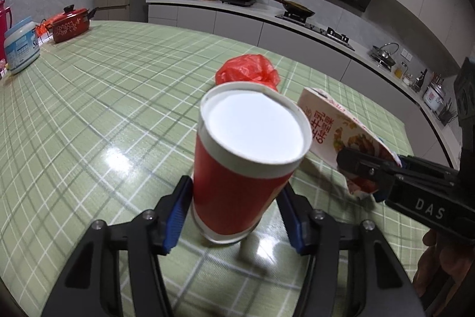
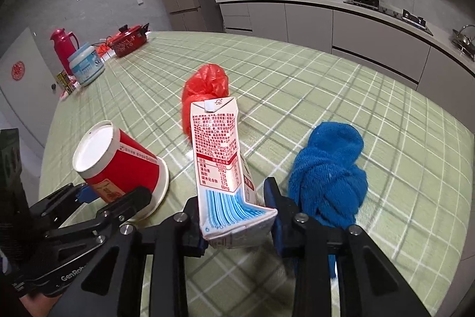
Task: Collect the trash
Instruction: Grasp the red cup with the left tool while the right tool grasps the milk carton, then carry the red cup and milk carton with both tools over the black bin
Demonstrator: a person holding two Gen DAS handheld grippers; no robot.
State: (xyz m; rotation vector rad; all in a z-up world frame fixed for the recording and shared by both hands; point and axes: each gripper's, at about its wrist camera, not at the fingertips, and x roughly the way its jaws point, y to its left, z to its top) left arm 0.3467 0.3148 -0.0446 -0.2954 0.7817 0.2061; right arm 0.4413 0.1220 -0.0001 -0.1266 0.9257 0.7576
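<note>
Red paper cup [image 1: 246,165], inverted, pinched by left gripper [image 1: 234,210] above worktop [image 1: 118,115]; milk carton [image 2: 219,165] pinched by right gripper [image 2: 237,216]; red bag [image 2: 204,88] mid-worktop. Risk: cup crushing or slipping, since its walls taper

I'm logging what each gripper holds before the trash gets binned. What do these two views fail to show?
- Red paper cup: its mouth faces away in the left wrist view, so any contents are hidden.
- Milk carton: its front print is turned away in the right wrist view; the back text is too small to read.
- Red plastic bag: the carton covers its near part.
- Blue cloth: the right gripper's finger hides its lower end.
</note>
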